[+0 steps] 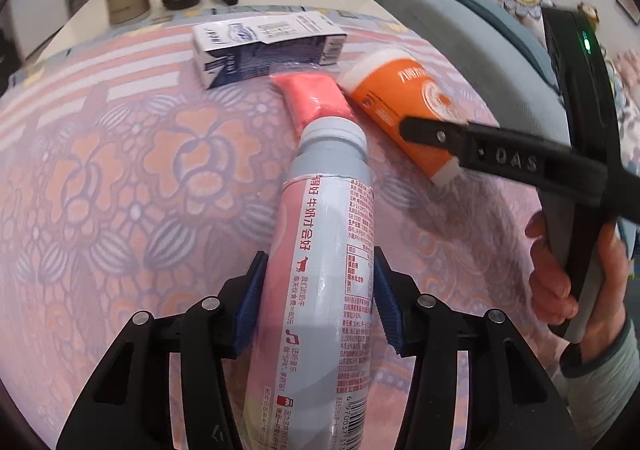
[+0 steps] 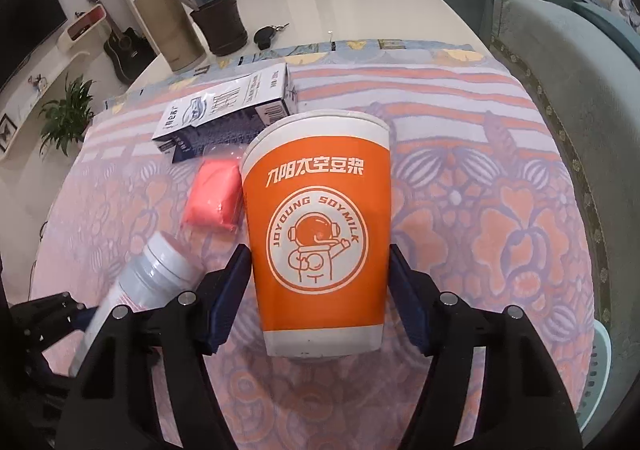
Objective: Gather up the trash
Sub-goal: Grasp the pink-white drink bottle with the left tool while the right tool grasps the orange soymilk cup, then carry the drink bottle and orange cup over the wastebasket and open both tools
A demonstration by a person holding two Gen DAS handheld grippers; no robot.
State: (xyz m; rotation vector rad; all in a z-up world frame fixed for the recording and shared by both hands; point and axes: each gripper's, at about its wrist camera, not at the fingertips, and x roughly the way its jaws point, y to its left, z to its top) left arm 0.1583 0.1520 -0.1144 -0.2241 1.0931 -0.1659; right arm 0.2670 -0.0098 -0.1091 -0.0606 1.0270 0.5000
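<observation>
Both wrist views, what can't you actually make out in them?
- Bottle base: cut off by the left wrist view's bottom edge.
- Orange cup inside: the right wrist view shows only its outer wall.
- Carton print: too small and blurred in both views.
- Right claw contact with the cup: unclear, left pad touching, right pad seemingly apart.

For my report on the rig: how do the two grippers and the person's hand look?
Both grippers, left and right, have black linkage arms with silver rivets and blue ribbed pads on the fingers. The right one bears raised letters and a green light. The hand has a grey-green sleeve.
</observation>
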